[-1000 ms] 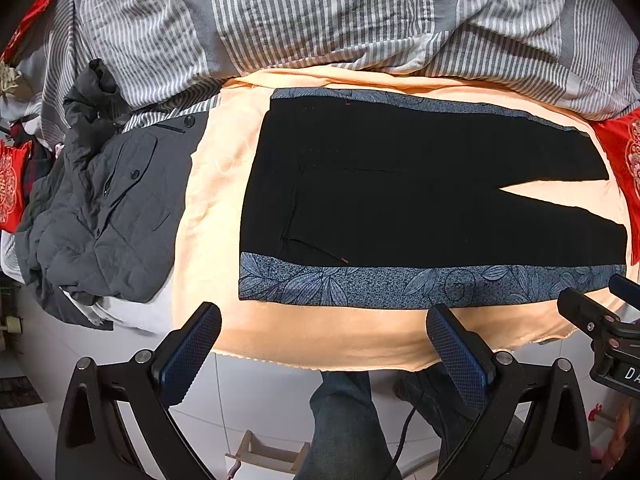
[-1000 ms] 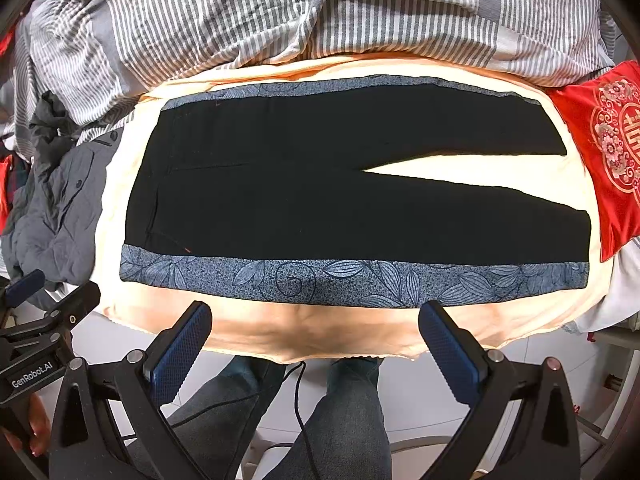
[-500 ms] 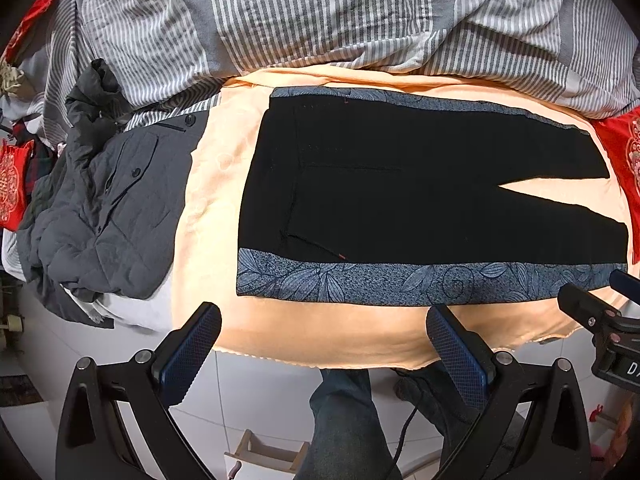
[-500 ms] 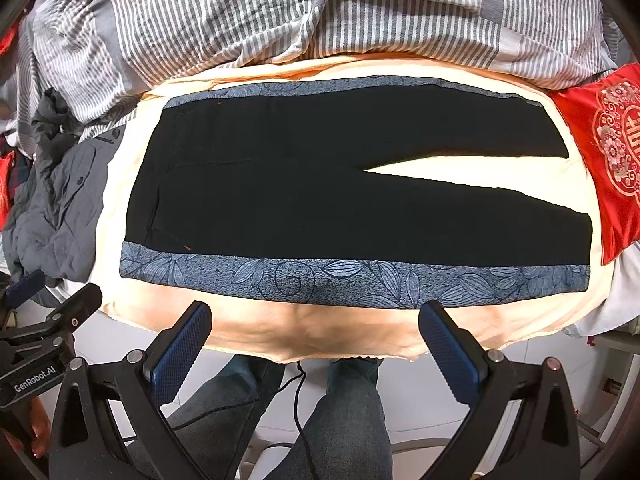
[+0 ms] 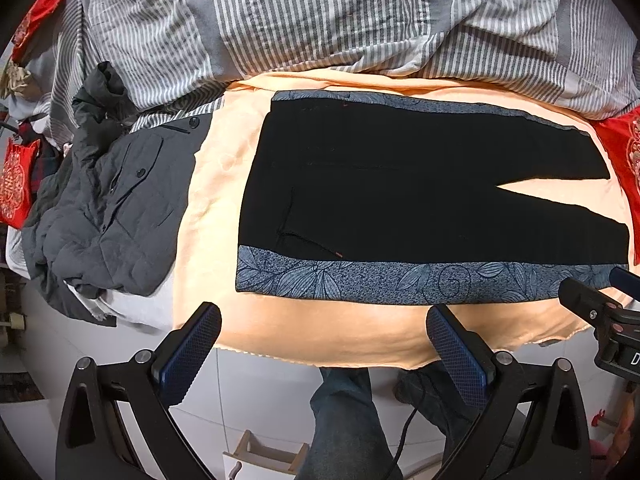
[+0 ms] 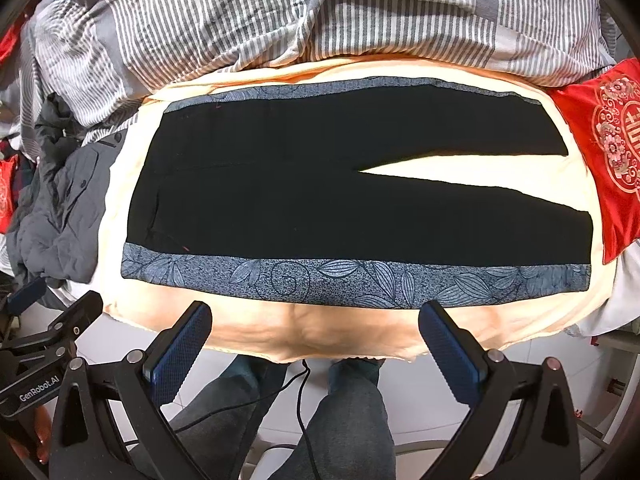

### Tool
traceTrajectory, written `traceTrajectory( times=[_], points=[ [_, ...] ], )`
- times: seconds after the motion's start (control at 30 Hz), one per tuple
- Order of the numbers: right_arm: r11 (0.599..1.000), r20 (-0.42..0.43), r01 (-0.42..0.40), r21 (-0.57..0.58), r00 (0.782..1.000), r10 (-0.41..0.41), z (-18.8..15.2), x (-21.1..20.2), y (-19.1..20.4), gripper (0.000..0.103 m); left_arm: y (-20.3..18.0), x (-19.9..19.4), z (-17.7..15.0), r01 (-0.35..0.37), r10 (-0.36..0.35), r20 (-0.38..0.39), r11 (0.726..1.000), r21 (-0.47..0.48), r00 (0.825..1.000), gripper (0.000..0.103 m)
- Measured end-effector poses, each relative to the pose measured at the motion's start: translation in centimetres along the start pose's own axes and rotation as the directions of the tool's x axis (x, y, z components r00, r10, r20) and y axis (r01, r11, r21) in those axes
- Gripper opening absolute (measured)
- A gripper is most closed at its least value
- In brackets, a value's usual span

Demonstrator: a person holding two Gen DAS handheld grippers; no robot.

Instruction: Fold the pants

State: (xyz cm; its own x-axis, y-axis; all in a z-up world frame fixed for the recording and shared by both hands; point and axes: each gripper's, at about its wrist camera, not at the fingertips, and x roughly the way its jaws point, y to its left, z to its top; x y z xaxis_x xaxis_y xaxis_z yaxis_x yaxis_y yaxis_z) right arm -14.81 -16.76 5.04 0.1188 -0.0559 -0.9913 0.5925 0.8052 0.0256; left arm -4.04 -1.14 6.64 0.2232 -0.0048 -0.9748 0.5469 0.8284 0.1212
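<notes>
Black pants [image 5: 400, 196] [image 6: 320, 192] with blue-grey leaf-patterned side bands lie flat on a peach blanket [image 5: 216, 184] [image 6: 280, 332] on the bed, waist to the left, legs spread apart to the right. My left gripper [image 5: 324, 332] hovers open in front of the bed's near edge, below the waist half of the pants, touching nothing. My right gripper [image 6: 316, 328] is open too, held off the near edge below the middle of the pants. Each gripper shows at the side of the other's view.
A dark grey quilted jacket [image 5: 104, 208] is heaped left of the blanket. A grey striped duvet [image 5: 320, 20] is bunched along the far side. Red embroidered cushions [image 6: 604, 148] lie at the right end. A person's legs [image 6: 344, 420] and a cable are on the white tiled floor below.
Both views have edged slightly nearer the bed; the pants sit a little lower and closer in frame. The pants lie as before and both grippers stay open.
</notes>
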Motion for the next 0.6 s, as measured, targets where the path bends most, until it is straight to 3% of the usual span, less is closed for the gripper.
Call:
traceTrajectory(
  times=[0.37,0.6],
  points=[
    [1.0,-0.008,-0.026,0.01,1.0,0.026,-0.3,0.5,-1.5,0.103,-0.7,0.1,-1.0,-0.016,0.015,-0.011,1.0,-0.027,1.0,0.103],
    [0.998,-0.044,-0.052,0.026,0.998,0.053,-0.8,1.5,-3.4,0.103,0.0,0.9,-2.0,-0.037,0.034,-0.023,0.99,-0.139,0.999,0.103]
  ],
)
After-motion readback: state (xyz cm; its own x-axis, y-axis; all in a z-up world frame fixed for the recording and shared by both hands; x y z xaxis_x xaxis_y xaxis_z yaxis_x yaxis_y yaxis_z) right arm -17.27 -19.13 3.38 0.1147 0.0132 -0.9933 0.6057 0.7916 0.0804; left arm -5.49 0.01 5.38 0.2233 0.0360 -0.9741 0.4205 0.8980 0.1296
